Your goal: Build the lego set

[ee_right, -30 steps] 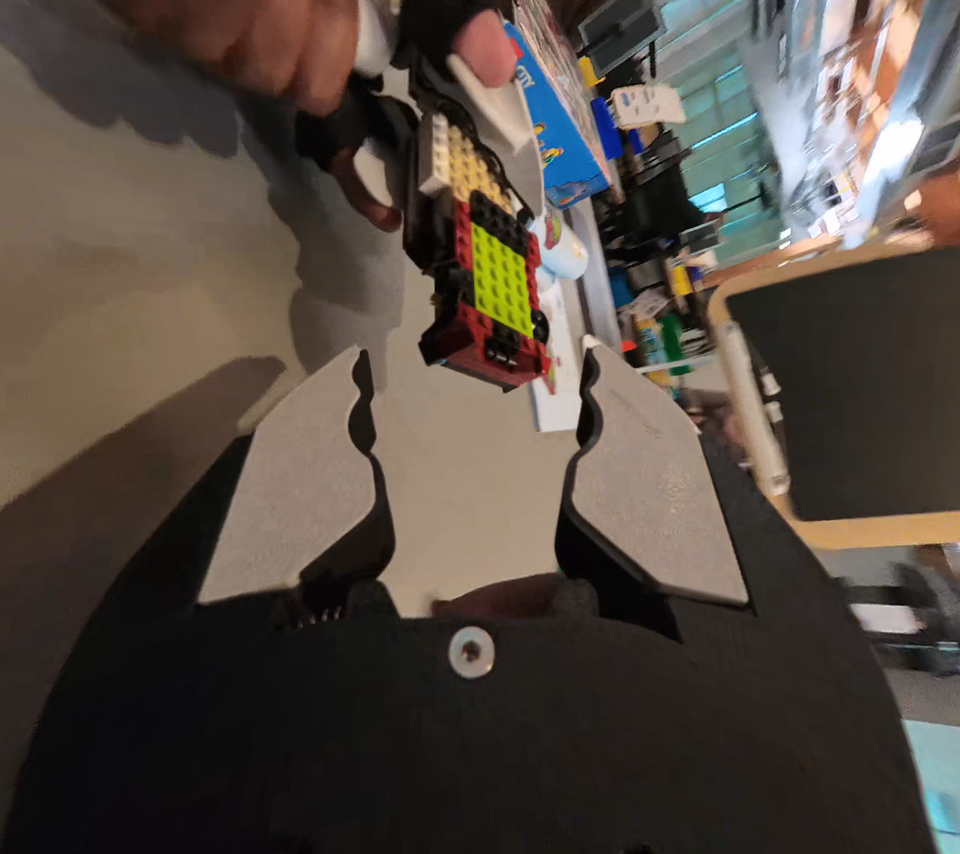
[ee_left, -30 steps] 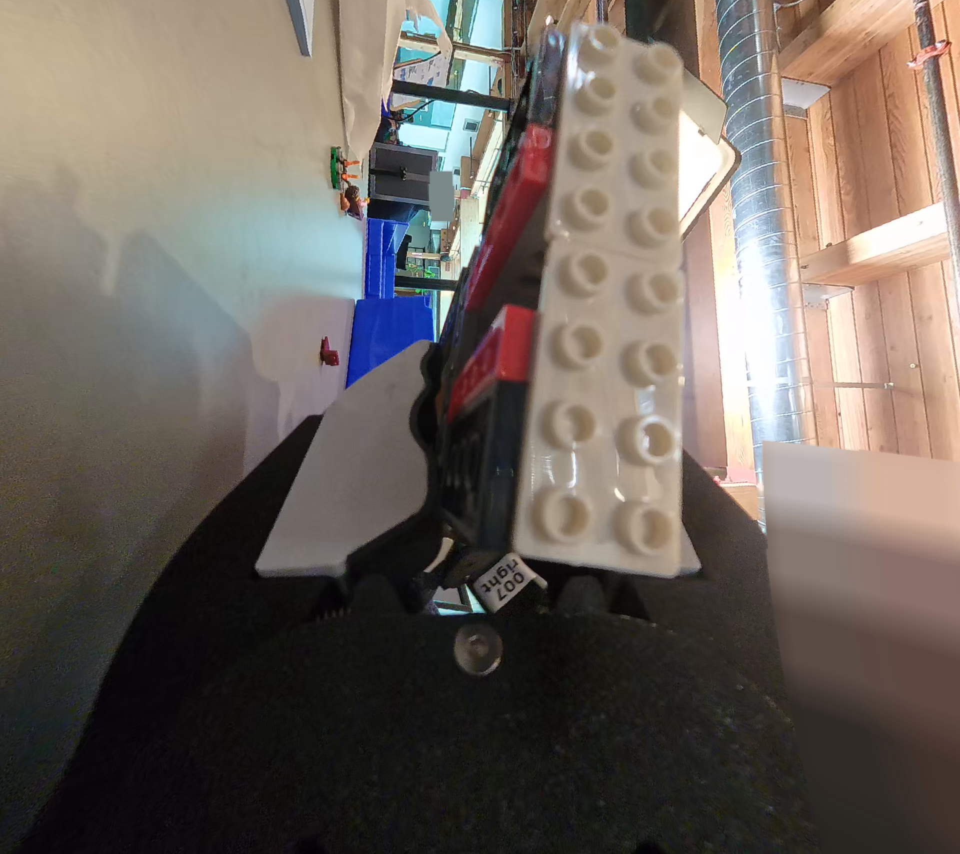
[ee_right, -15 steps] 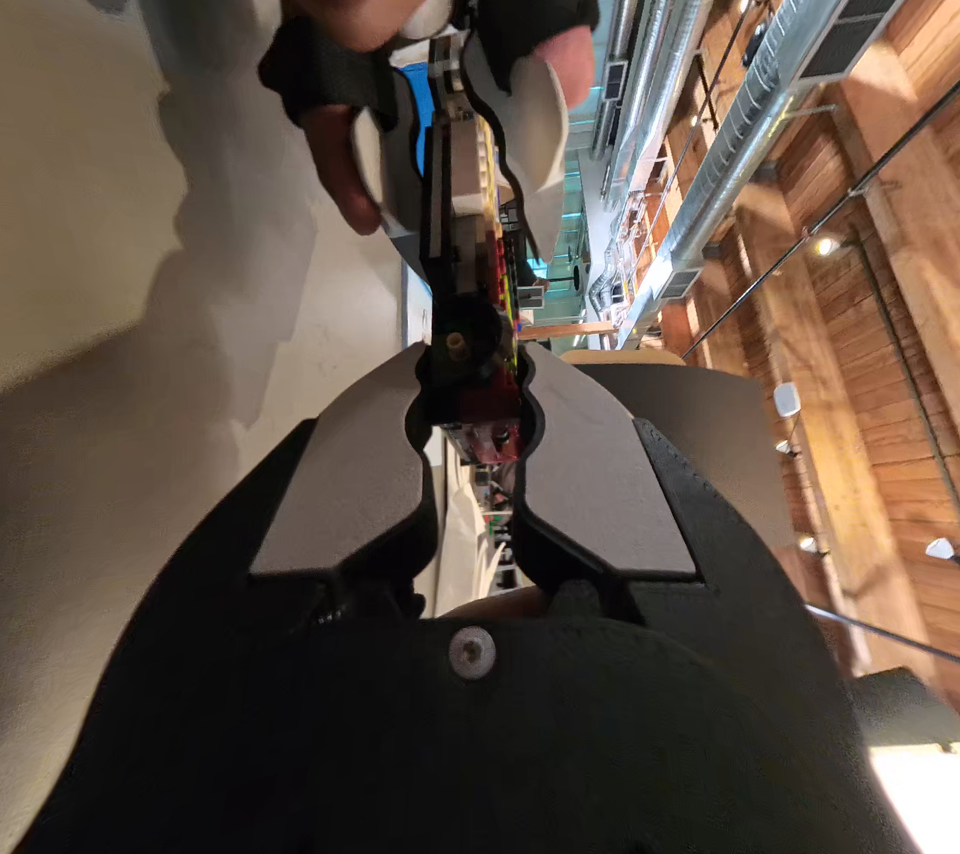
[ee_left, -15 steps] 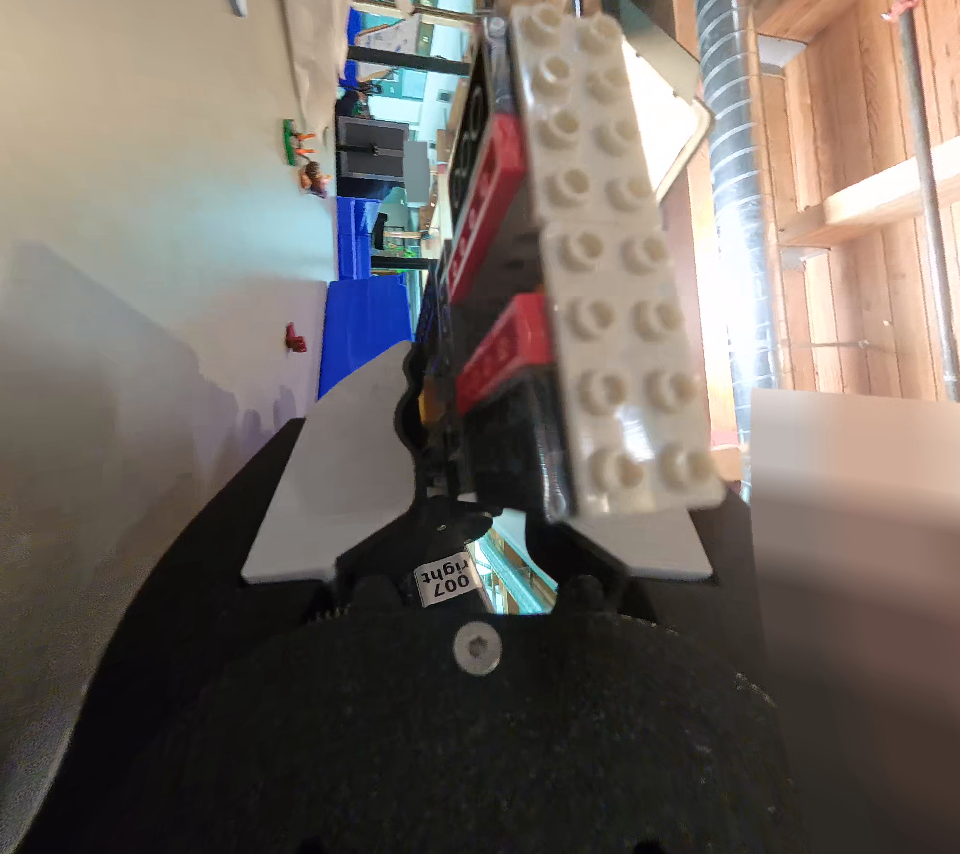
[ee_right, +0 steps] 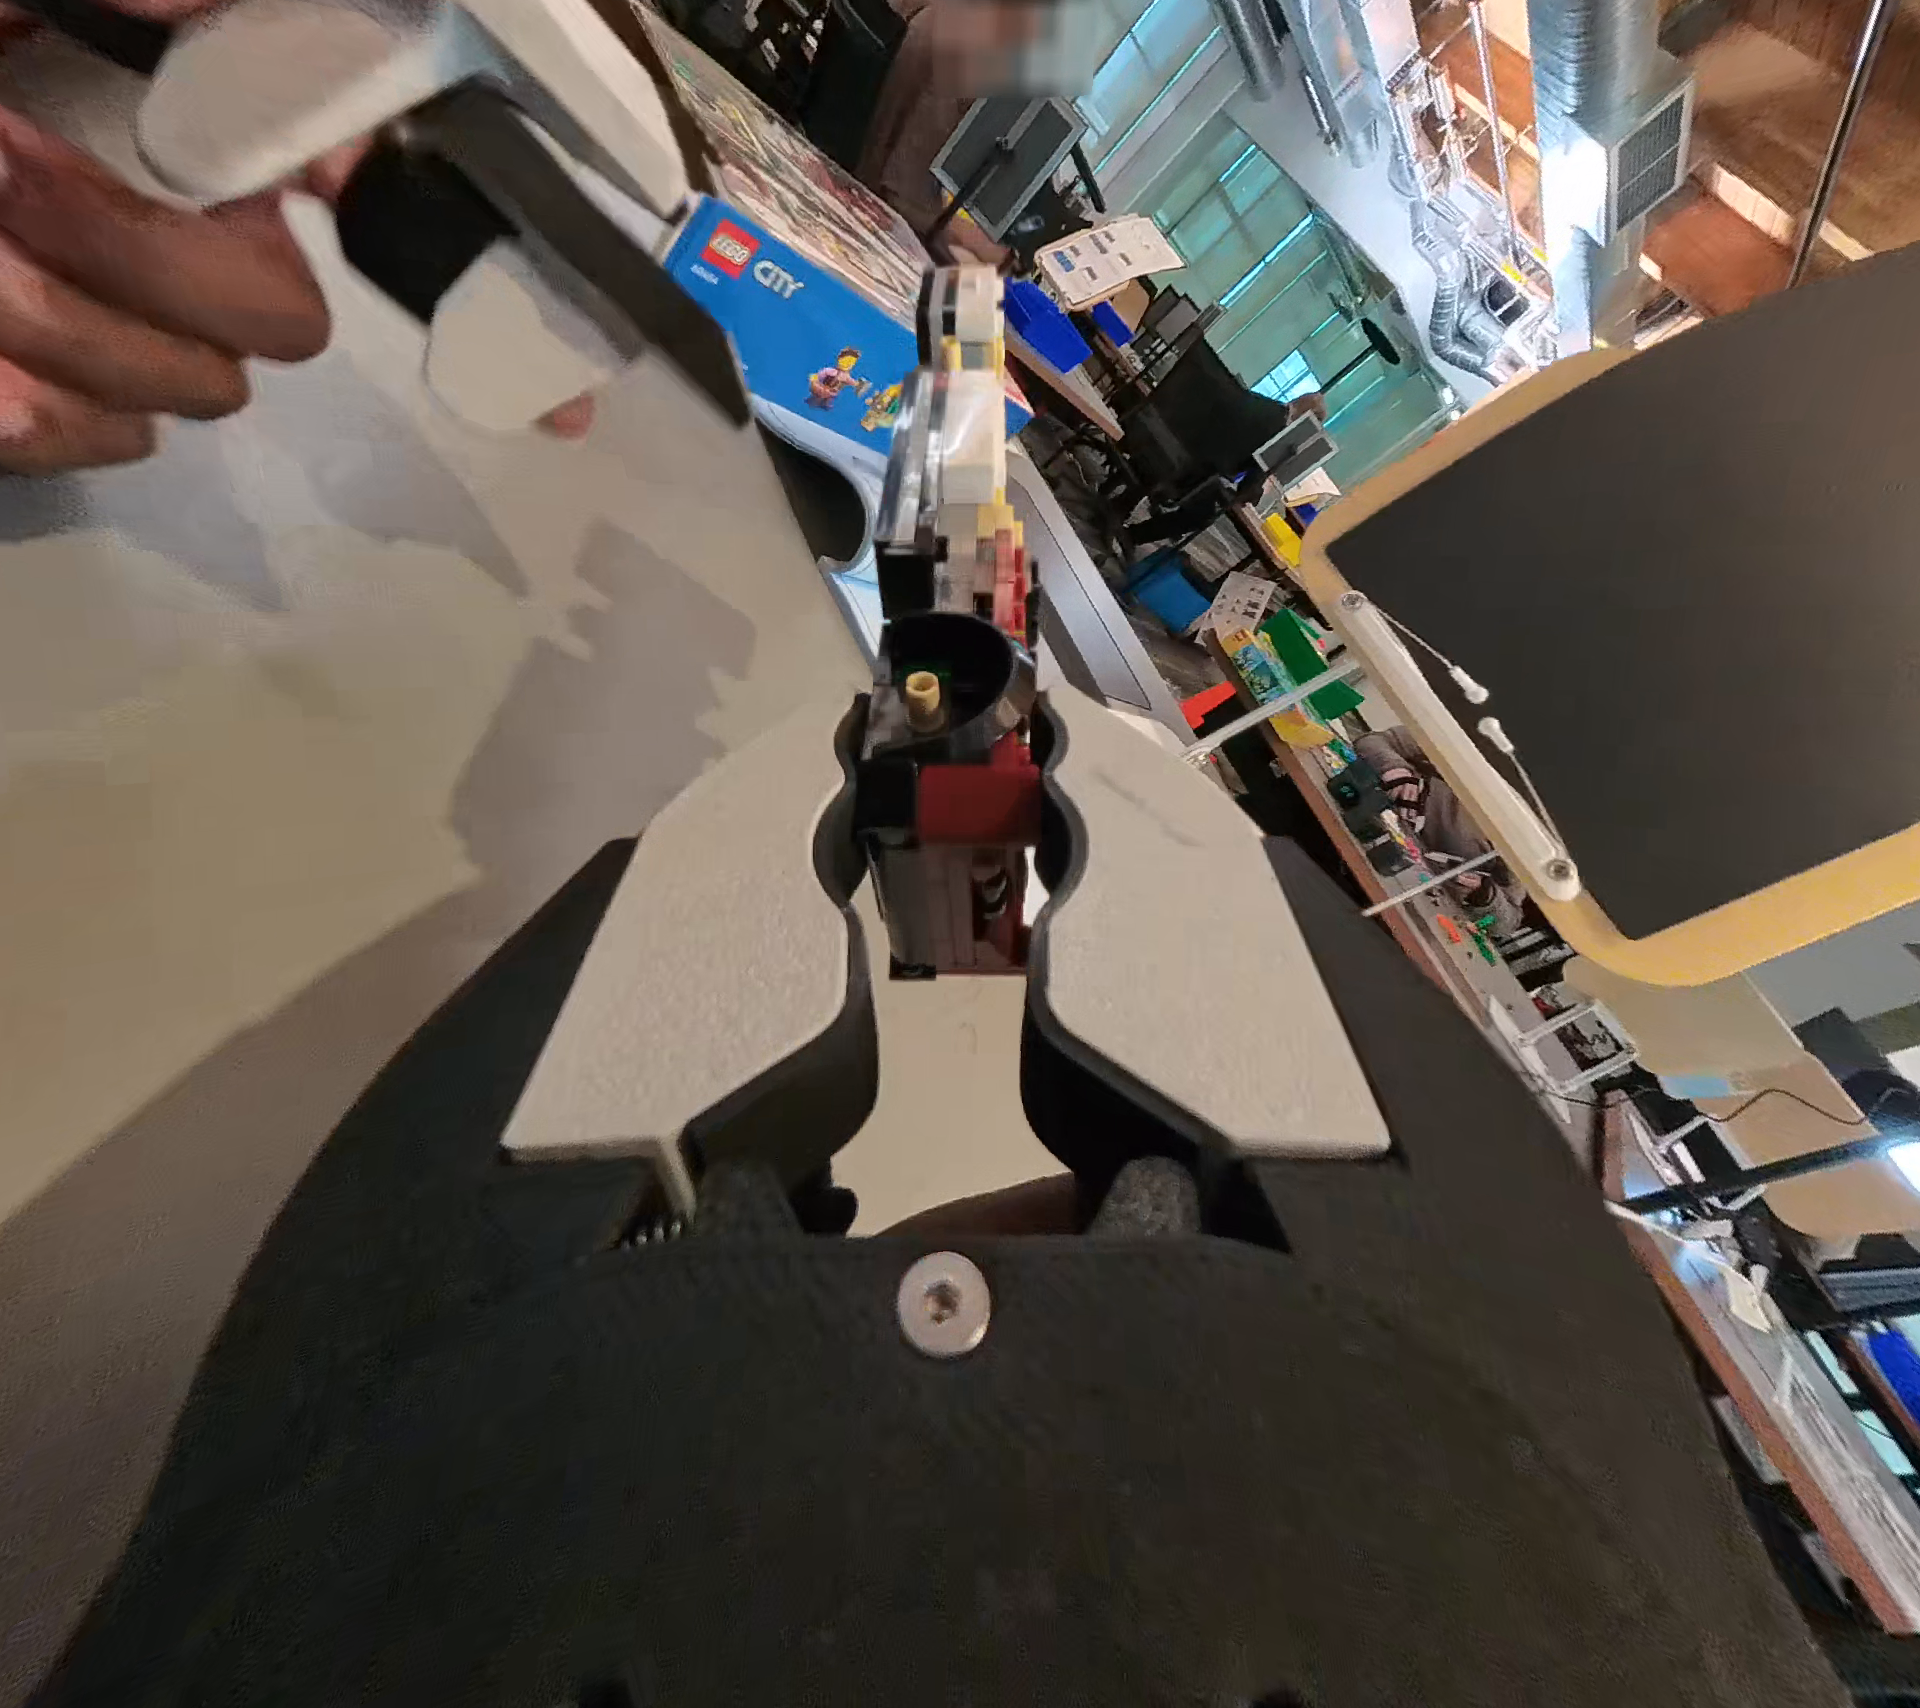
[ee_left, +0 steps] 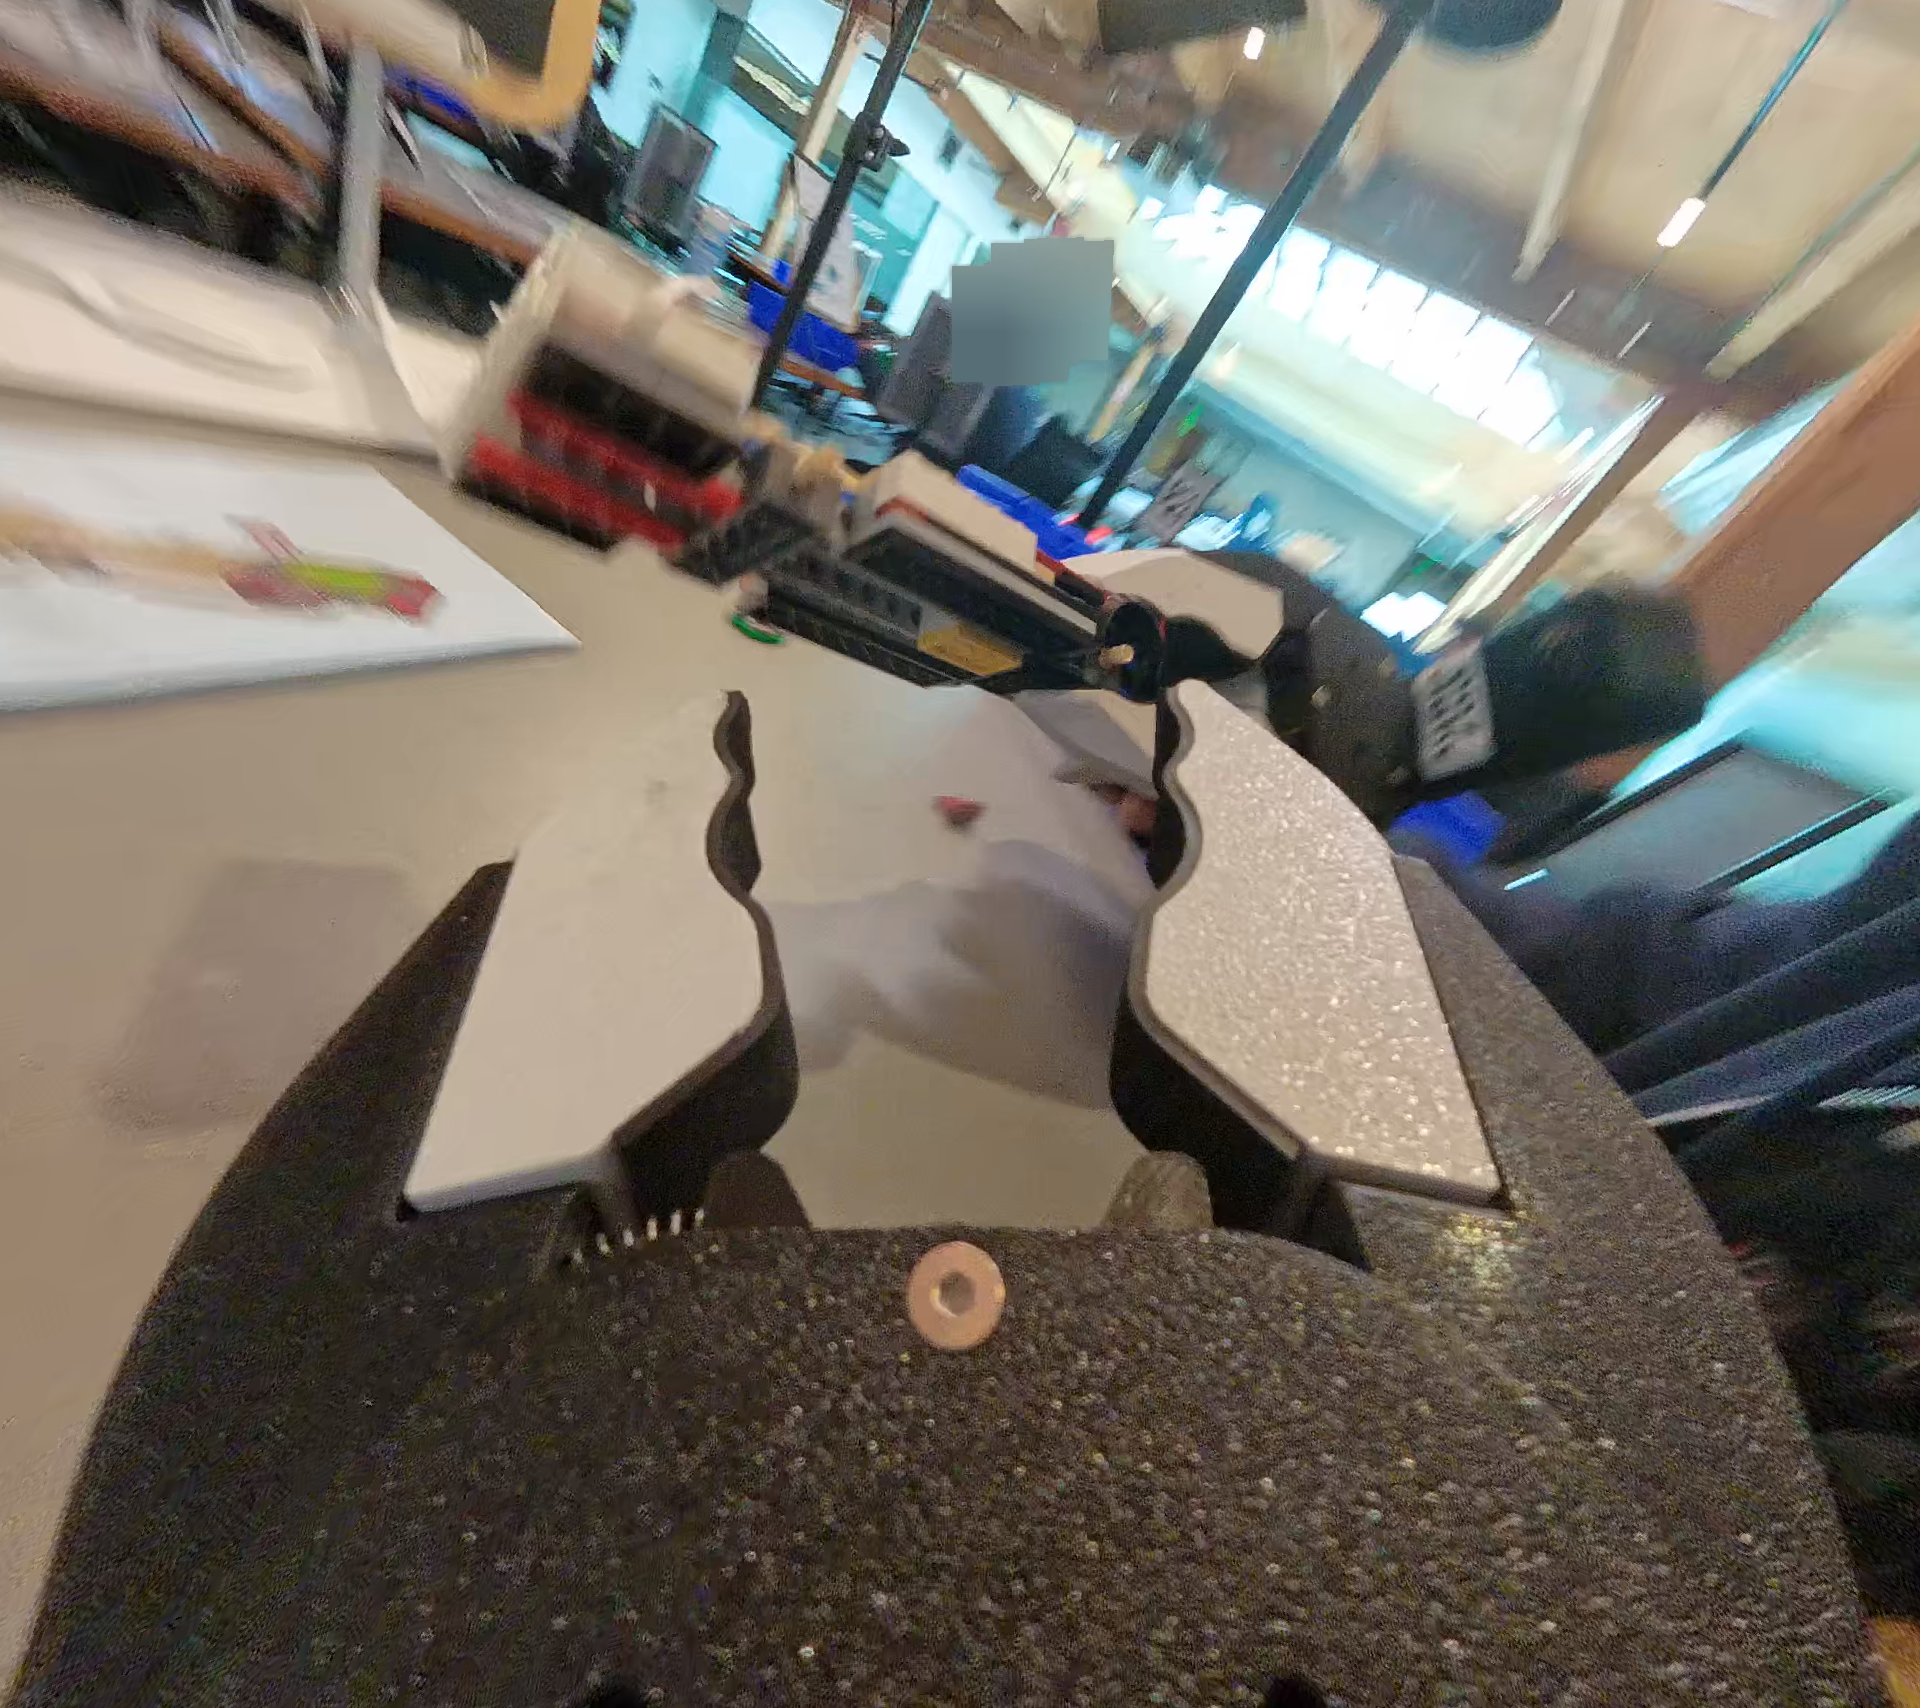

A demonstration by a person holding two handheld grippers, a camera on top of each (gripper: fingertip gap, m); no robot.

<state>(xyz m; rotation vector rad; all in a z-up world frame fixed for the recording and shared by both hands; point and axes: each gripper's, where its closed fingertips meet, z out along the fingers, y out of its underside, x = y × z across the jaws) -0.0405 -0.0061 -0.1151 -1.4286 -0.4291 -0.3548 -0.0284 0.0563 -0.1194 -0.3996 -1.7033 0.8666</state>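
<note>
On the left of the left wrist view, a white sheet printed with a red and lime figure lies flat on the pale desk, running off the left edge. Farther back a blurred block of red, black and white bricks shows just left of the model. The left gripper stands wide, its two grey fingers well apart with only bare desk and a small red piece between them. Beyond its tips, clear of both fingers, the brick model hangs above the desk, long and mostly black with a white top and a yellow patch on its side. Its right end sits in the right gripper, whose grey fingers close over it.

In the right wrist view, a hand at the upper left grips the left gripper, which is up and away from the model. A blue toy box lies on the desk behind, partly hidden by the model. In the middle the right gripper is narrowed on the brick model, both pads pressed against its dark red and black end; the rest stretches away with tan, yellow and white bricks. To the right a black chair back with a wooden rim stands close, and cluttered shelves run behind it.
</note>
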